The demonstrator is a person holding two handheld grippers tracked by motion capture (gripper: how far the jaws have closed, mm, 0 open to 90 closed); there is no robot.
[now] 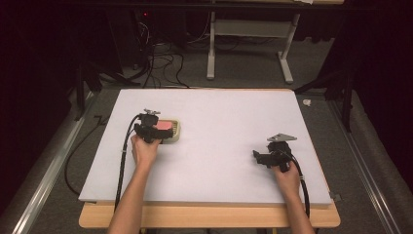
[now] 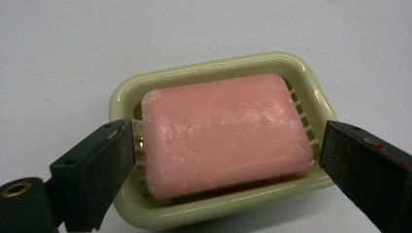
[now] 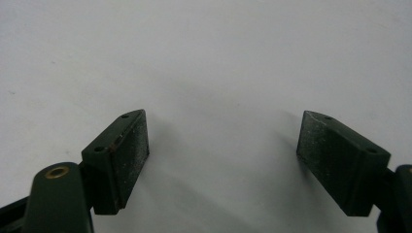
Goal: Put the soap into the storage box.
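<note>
A pink bar of soap (image 2: 223, 131) lies in a pale green soap dish (image 2: 204, 65) on the white board, left of centre in the high view. My left gripper (image 2: 228, 127) is open, one jaw on each long end of the soap, close to it with a thin gap on both sides. From above, that left gripper (image 1: 148, 127) covers the near-left part of the soap (image 1: 164, 125) and the dish (image 1: 176, 135). At the right, my right gripper (image 1: 257, 157) hovers over bare board, pointing left. Its jaws stand wide apart with nothing between them, as the right gripper (image 3: 221, 121) view shows.
The white board (image 1: 219, 112) rests on a wooden table whose edge (image 1: 209, 215) shows at the front. Black cables (image 1: 160, 63) and a white table frame (image 1: 210, 53) stand on the floor beyond. Metal rails (image 1: 48, 165) run along both sides.
</note>
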